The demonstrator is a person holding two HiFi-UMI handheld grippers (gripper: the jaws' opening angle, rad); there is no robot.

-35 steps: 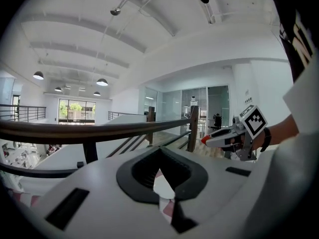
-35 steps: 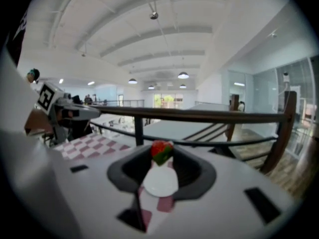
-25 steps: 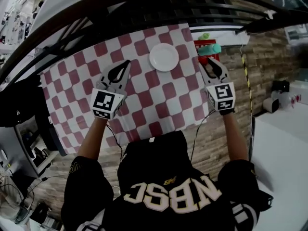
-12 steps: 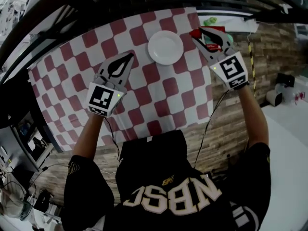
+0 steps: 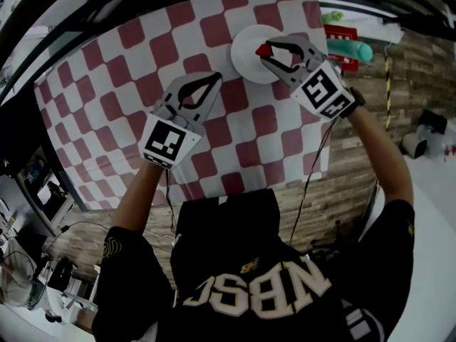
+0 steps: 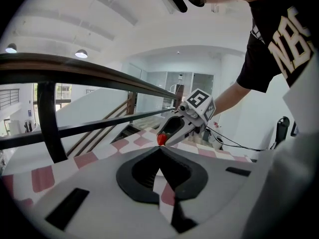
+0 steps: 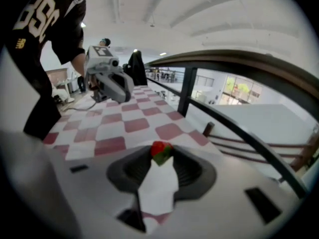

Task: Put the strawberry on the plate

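Head view: the right gripper (image 5: 266,54) hangs over the white plate (image 5: 244,48). Its fingers are clamped on the strawberry (image 5: 263,49) above the plate's right half. The left gripper (image 5: 214,78) hovers over the checkered tablecloth (image 5: 135,70), just beside the plate's left rim.

Left gripper view: its 2 jaws meet at the tips with nothing between them. Beyond them, the right gripper carries the red strawberry.

Right gripper view: the strawberry, red with a green cap, sits pinched between the 2 jaw tips, with the plate's white surface showing beneath it.
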